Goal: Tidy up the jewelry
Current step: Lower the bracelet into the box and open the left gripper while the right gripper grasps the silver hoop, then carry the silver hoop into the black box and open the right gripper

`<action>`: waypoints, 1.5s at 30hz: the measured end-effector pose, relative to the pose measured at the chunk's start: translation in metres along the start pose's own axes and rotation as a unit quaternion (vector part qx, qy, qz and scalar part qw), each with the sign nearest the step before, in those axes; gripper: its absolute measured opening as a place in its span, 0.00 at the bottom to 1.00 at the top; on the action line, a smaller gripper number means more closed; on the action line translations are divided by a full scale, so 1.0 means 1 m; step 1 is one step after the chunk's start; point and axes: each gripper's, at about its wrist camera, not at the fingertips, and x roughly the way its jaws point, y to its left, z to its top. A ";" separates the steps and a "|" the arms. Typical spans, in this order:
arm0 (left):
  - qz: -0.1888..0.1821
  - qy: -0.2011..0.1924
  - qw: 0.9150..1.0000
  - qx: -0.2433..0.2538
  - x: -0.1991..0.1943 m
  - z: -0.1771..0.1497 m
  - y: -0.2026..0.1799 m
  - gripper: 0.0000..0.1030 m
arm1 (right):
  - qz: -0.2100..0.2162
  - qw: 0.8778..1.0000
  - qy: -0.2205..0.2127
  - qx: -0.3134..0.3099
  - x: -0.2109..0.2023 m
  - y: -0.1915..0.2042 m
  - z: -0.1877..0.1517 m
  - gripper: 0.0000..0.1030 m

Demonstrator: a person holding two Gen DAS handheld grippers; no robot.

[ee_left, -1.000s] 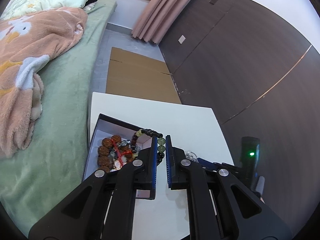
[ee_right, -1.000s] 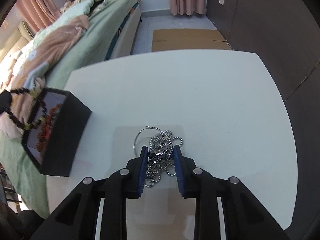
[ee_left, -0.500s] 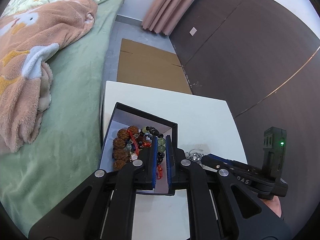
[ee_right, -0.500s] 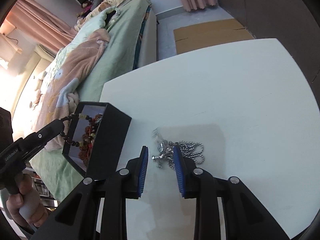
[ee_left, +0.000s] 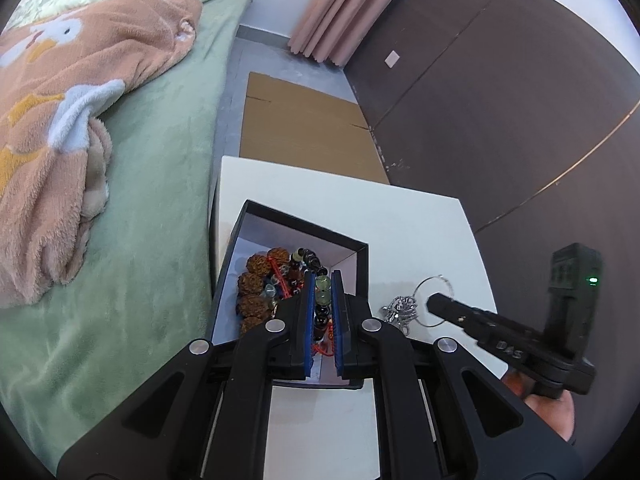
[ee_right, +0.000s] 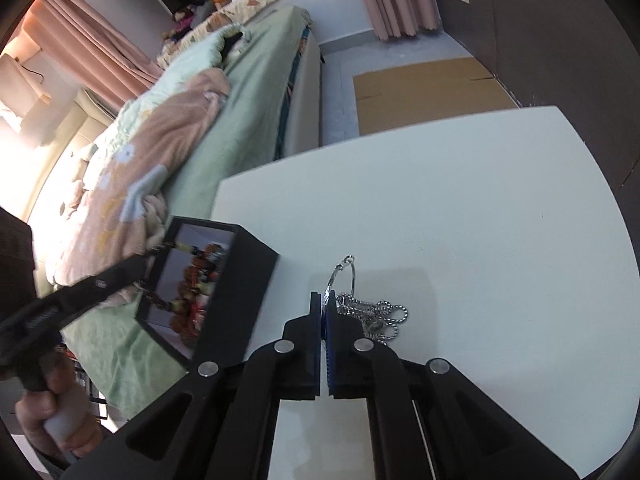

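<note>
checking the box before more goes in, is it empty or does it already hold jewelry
Not empty: the open black box already holds brown bead bracelets, while the silver chain lies outside on the table.

The box [ee_right: 224, 300] and the beads [ee_right: 196, 280] inside it are blurred in the right wrist view. Part of the chain [ee_right: 372, 314] is hidden behind the right tool [ee_right: 325, 300], so whether any link is pinched cannot be told. The near worktop [ee_left: 320, 432] is covered by the left tool [ee_left: 322, 292]. The bed [ee_left: 152, 200] is cut off at the picture's edge.
</note>
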 end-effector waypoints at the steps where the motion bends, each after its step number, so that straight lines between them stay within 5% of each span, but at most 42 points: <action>1: -0.002 0.004 1.000 -0.005 0.001 0.000 0.002 0.08 | 0.003 1.000 -0.003 -0.001 -0.003 0.002 0.001 0.02; 6: -0.008 -0.008 1.000 -0.018 -0.008 0.001 0.005 0.55 | 0.014 0.999 -0.036 -0.019 -0.029 0.018 0.003 0.02; 13: -0.019 -0.025 0.999 -0.035 -0.025 0.004 0.013 0.62 | 0.021 0.997 -0.068 -0.042 -0.058 0.039 0.010 0.02; 15: -0.023 -0.030 0.999 -0.037 -0.029 0.005 0.014 0.74 | 0.020 0.995 -0.078 -0.050 -0.067 0.046 0.015 0.02; 29: -0.020 -0.059 0.996 -0.062 -0.054 0.008 0.032 0.81 | 0.069 0.992 -0.050 -0.090 -0.051 0.100 0.027 0.03; 32: -0.009 -0.062 0.996 -0.068 -0.056 0.008 0.039 0.83 | 0.081 0.992 -0.025 -0.090 -0.031 0.106 0.029 0.09; 34: -0.003 -0.058 0.996 -0.070 -0.054 0.008 0.042 0.84 | 0.077 0.993 -0.016 -0.087 -0.023 0.102 0.026 0.28; 37: -0.003 -0.050 0.997 -0.066 -0.051 0.008 0.040 0.89 | 0.067 0.995 -0.019 -0.070 -0.024 0.086 0.024 0.44; 45: -0.011 -0.034 0.999 -0.028 -0.034 0.006 0.006 0.92 | 0.041 0.998 -0.036 -0.035 -0.048 0.038 0.023 0.51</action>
